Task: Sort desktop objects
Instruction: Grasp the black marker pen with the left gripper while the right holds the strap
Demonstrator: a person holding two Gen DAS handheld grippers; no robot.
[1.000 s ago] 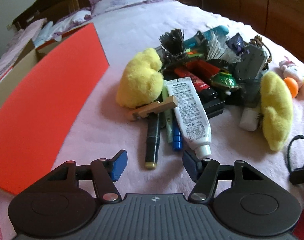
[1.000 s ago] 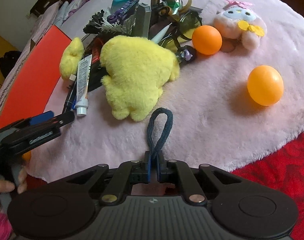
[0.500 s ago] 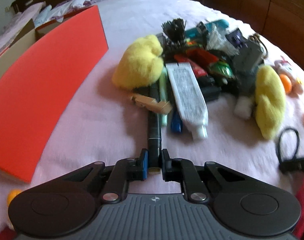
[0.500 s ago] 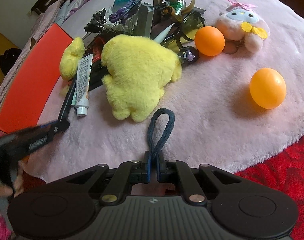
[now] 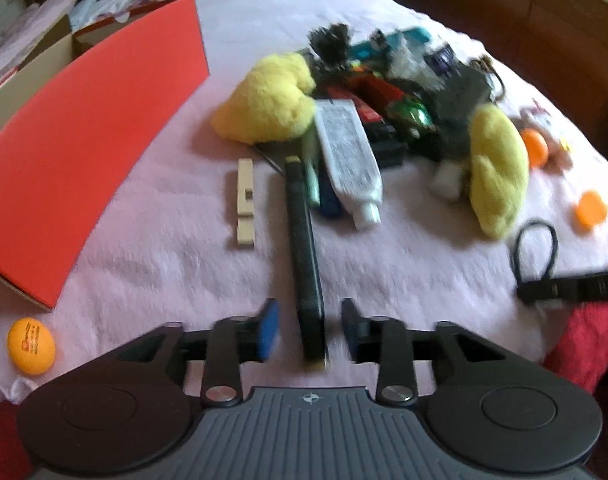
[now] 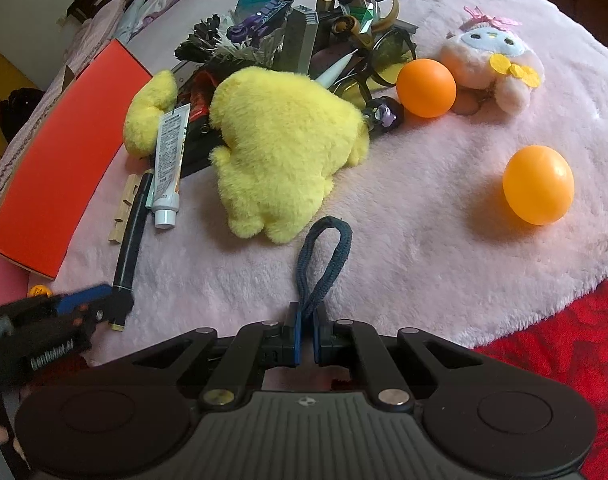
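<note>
A heap of small objects lies on a pink fluffy blanket (image 5: 152, 248). A long black marker (image 5: 304, 256) lies pulled toward me out of the heap. Its near end sits between the open fingers of my left gripper (image 5: 309, 330), with a gap on both sides. The marker also shows in the right wrist view (image 6: 130, 240), with the left gripper (image 6: 100, 308) at its end. My right gripper (image 6: 307, 334) is shut on a dark blue hair band (image 6: 324, 256), whose loop rests on the blanket. A white tube (image 5: 350, 152), a wooden clip (image 5: 245, 202) and two yellow plush toys (image 5: 270, 100) (image 6: 284, 148) lie nearby.
A red-lidded cardboard box (image 5: 76, 132) stands at the left. Orange balls lie at the blanket's near left edge (image 5: 31, 345) and at the right (image 6: 538, 190) (image 6: 426, 88). A pink-and-white plush (image 6: 492, 60) sits at the far right. A red cloth (image 6: 564, 352) borders the blanket.
My left gripper closed on the black marker, drew it back out of the heap, and has now opened around it. The wooden clip dropped flat onto the blanket. The right gripper held still.
</note>
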